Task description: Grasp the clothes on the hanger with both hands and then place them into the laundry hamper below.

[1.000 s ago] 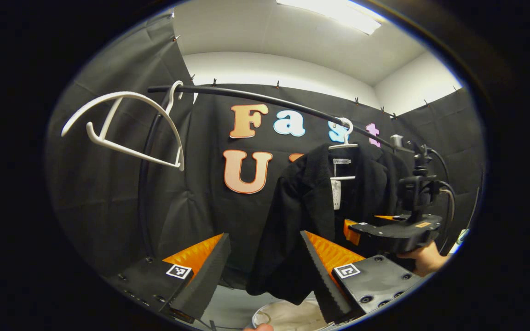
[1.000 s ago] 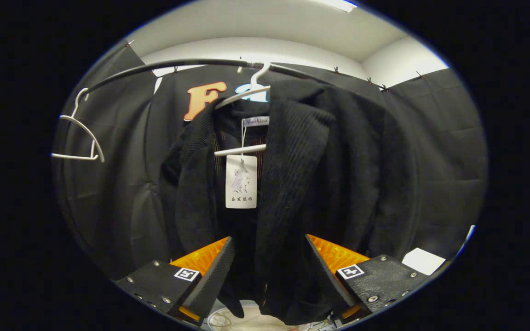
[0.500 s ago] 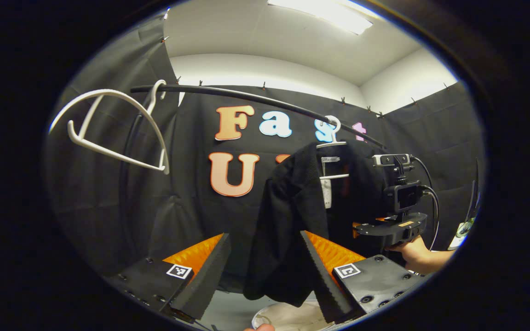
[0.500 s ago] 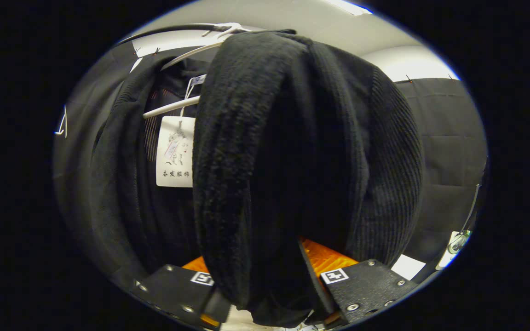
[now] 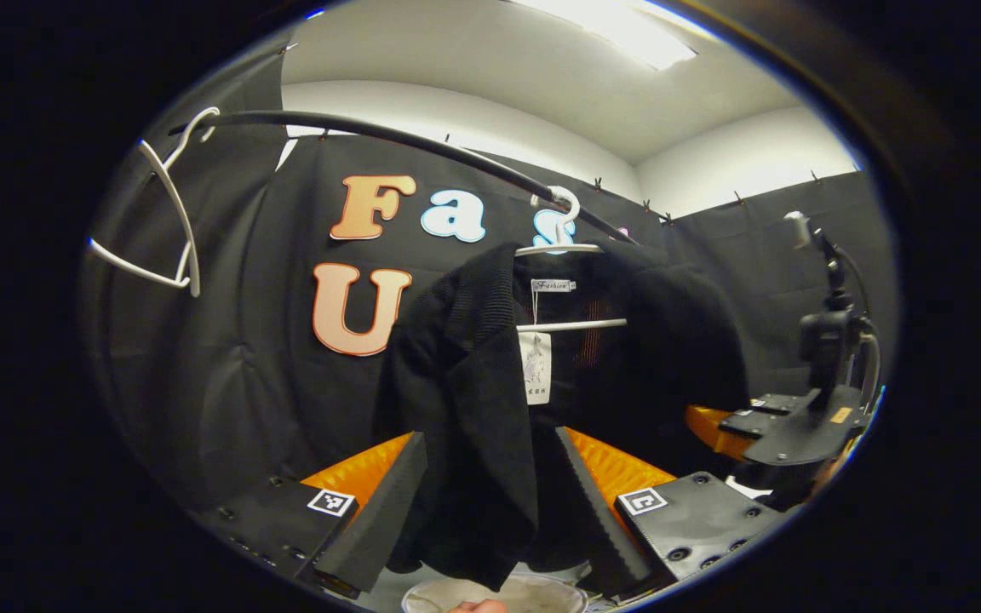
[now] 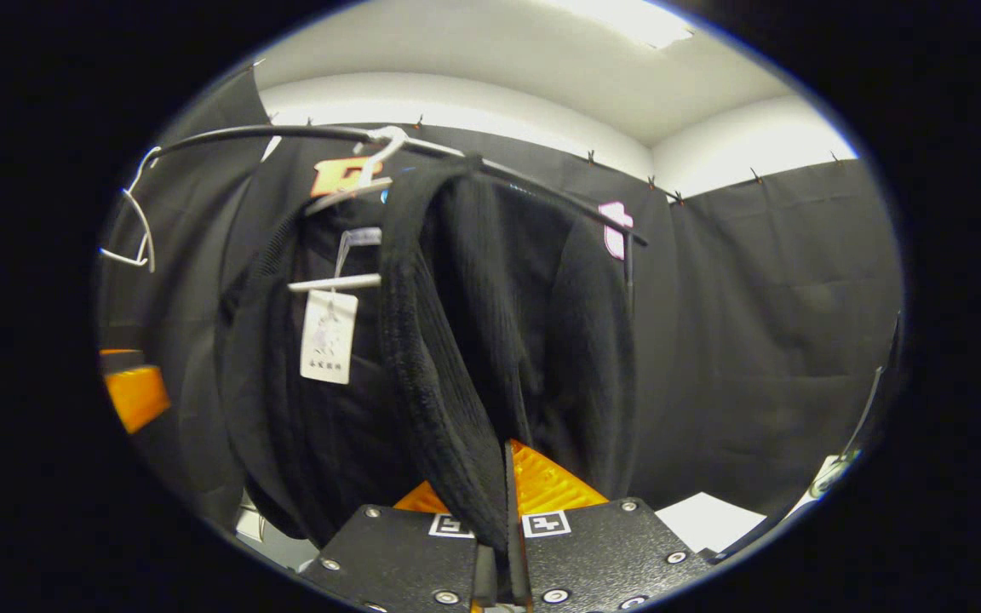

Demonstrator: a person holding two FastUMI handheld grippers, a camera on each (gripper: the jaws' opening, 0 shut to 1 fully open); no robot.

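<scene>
The right gripper [image 6: 497, 545], at six o'clock, is pinching the front edge of a black jacket [image 6: 456, 340] between its closed fingers. The jacket is hanging on a white hanger [image 6: 354, 183] hooked over a black rail [image 6: 286, 134] at eleven o'clock. A white tag [image 6: 327, 336] is dangling inside the jacket. An empty white hanger [image 6: 137, 226] is hanging at nine o'clock.

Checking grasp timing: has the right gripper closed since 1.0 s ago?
Yes. The right gripper was open around the jacket's front edge; now its fingers are shut on that edge, below the rail.
</scene>
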